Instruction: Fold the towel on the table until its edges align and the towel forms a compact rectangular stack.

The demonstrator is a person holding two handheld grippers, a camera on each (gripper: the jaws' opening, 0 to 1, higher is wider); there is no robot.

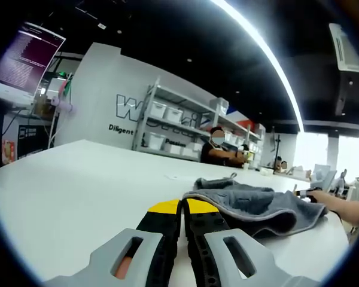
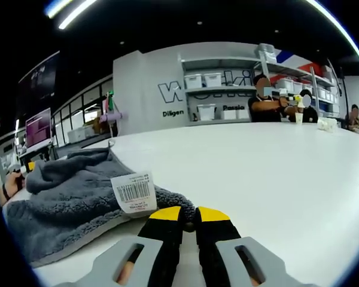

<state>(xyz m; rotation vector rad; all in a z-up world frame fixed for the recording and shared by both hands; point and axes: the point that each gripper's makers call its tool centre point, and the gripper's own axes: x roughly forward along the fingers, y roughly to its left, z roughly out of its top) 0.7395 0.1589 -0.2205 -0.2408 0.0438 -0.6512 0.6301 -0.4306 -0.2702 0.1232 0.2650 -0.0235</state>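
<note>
A grey towel (image 1: 251,206) lies crumpled on the white table (image 1: 78,191). In the left gripper view my left gripper (image 1: 183,206) is low over the table, its yellow-tipped jaws shut on the towel's near edge. In the right gripper view the towel (image 2: 60,203) spreads to the left with a white barcode label (image 2: 133,191) on top. My right gripper (image 2: 189,214) is shut on the towel's hem just below that label. The other gripper (image 2: 25,170) and a hand (image 2: 11,184) sit at the towel's far end.
A person's forearm (image 1: 344,209) reaches in from the right along the table's edge. Behind the table stand shelves with white bins (image 1: 167,113) and seated people (image 2: 266,101). A monitor (image 1: 27,57) stands at the left. Bare tabletop (image 2: 275,173) stretches right of the towel.
</note>
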